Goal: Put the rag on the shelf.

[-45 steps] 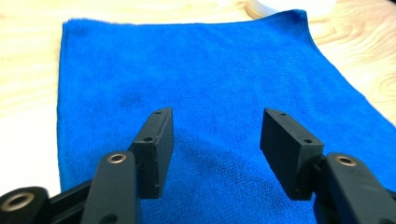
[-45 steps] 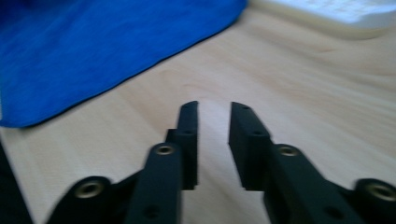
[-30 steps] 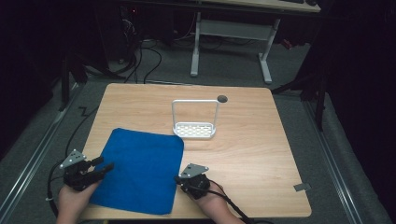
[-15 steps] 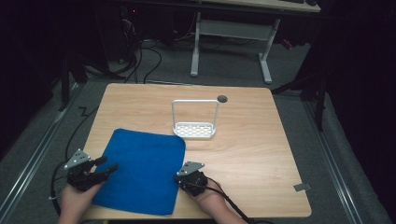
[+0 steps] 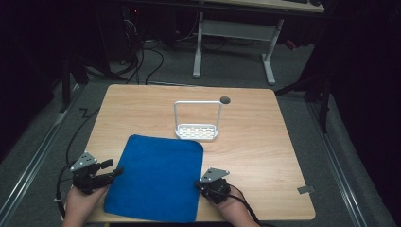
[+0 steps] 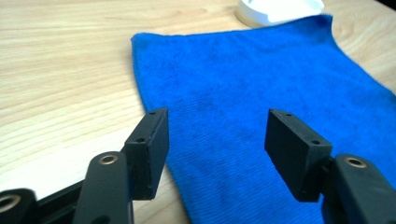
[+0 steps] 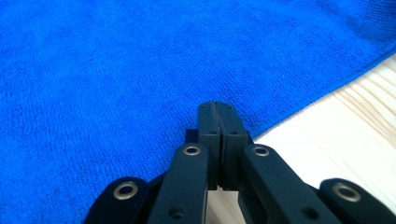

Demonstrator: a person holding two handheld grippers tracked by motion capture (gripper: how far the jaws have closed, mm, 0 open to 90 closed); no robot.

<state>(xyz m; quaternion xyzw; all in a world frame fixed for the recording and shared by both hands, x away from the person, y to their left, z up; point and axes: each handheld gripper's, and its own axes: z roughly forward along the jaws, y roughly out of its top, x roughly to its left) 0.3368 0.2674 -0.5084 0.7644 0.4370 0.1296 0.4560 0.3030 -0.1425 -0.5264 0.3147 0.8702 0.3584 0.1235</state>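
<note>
High view: flat on the wooden surface (image 5: pixel 265 156), toward its front edge and left of centre, lies a blue towel (image 5: pixel 153 177). Just beyond its far right corner stands a white caddy (image 5: pixel 197 131) with a tall hoop handle, close to the cloth but apparently not touching it. At the towel's left edge, near the front left corner, hovers the left gripper (image 5: pixel 109 169), held in a hand (image 5: pixel 80 203). At the right edge, near the front, sits the right gripper (image 5: pixel 198 184).

Against a second ago: lies further toward the right edge of the surface now, the whole towel, while the caddy keeps its place. Has gone the same way, the right gripper. Probably means a drag or a straightening pull on the cloth, led from the right side.

Left gripper view: spread wide, the fingers (image 6: pixel 152 144), one over bare wood and the other over blue pile, so the towel's left edge runs between them. Nothing pinched. Looks ready to close on that edge, which would give a hold on both sides for lifting or folding.

Right gripper view: pressed tight together, tips down at the towel's hem where cloth meets wood. Hidden at the very tips, any cloth between them, but judged to be pinching the hem, since the towel travelled with them.
</note>
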